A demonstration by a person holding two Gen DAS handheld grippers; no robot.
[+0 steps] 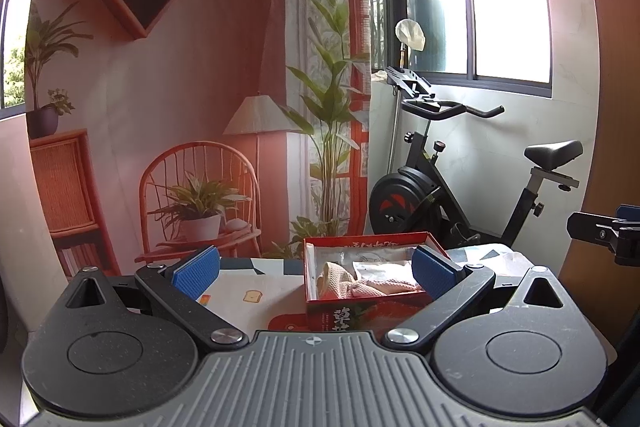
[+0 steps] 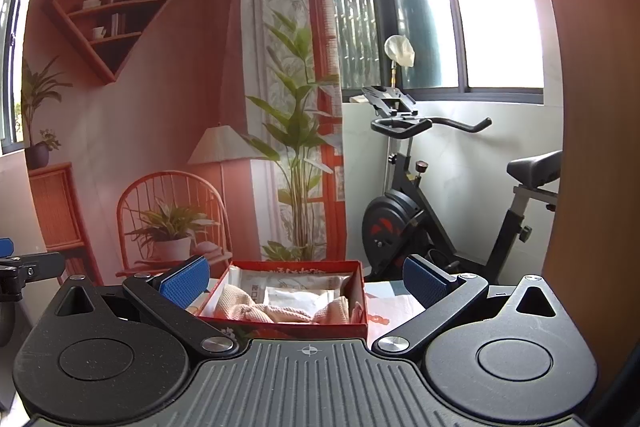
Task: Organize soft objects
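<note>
A red cardboard box (image 1: 320, 313) stands on the patterned table, seen in both wrist views as a red cardboard box (image 2: 288, 330). Inside it lie a pink knitted cloth (image 1: 360, 287), also visible as pink cloth (image 2: 256, 309), and a white plastic packet (image 2: 298, 297). My left gripper (image 1: 316, 273) is open, held above the table with the box between and beyond its blue pads. My right gripper (image 2: 306, 281) is open too, with the box straight ahead between its fingers. Neither gripper holds anything.
The table (image 1: 248, 291) has a printed cloth. An exercise bike (image 1: 452, 195) stands behind the table on the right, by the window. A printed backdrop (image 1: 180, 99) hangs behind on the left. The other gripper (image 1: 608, 233) shows at the right edge.
</note>
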